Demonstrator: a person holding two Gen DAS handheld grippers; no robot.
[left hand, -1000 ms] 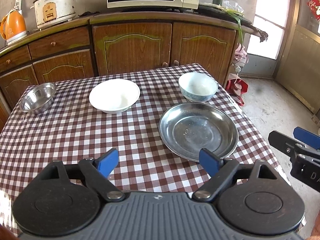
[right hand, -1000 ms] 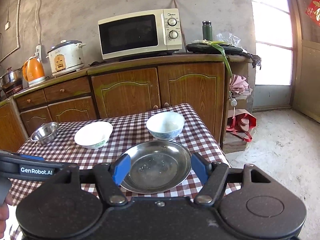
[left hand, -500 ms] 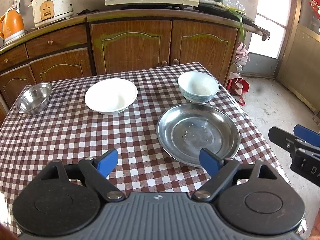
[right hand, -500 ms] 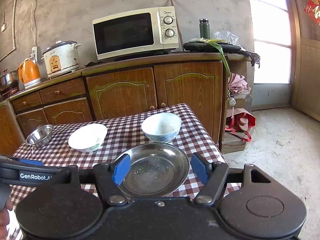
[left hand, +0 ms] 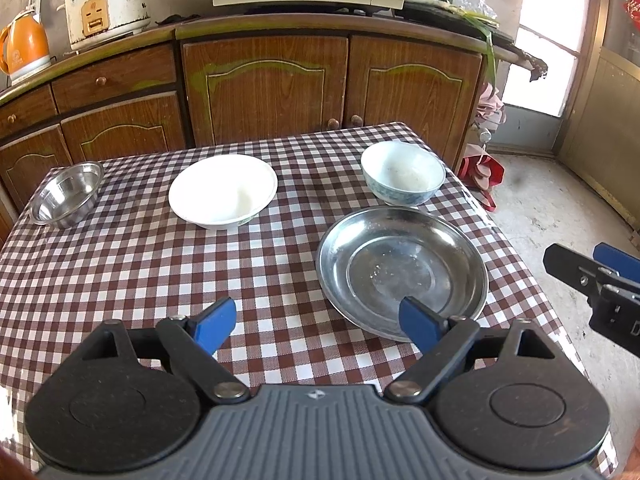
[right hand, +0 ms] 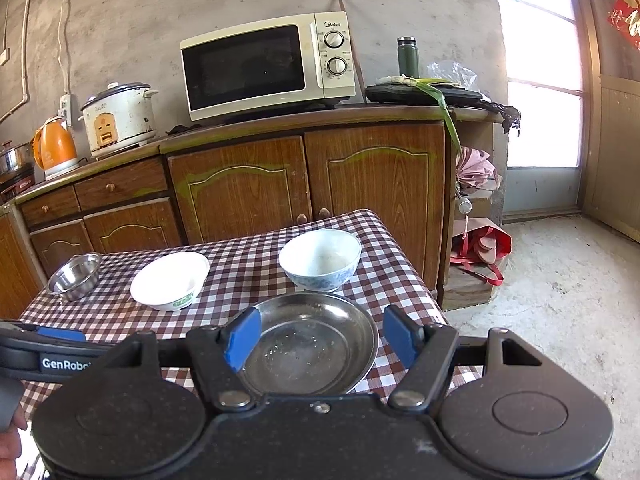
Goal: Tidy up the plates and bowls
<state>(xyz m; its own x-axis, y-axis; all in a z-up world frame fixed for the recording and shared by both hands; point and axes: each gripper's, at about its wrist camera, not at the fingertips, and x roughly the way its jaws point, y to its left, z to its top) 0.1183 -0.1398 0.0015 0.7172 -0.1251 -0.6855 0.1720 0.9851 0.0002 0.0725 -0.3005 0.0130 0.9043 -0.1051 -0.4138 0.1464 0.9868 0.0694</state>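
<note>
Since a second ago, closer steel plate (left hand: 402, 268).

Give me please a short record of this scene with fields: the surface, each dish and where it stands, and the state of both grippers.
surface: table with checked cloth
steel plate: near right part of table, empty, apart from the other dishes
blue-patterned bowl: behind the steel plate, upright
white bowl: middle of far side, upright
small steel bowl: far left corner, tilted
stacking: none yet, all four dishes stand separately
left gripper: open, holds nothing
right gripper: open, holds nothing, fingers framing the steel plate in its own view
</note>
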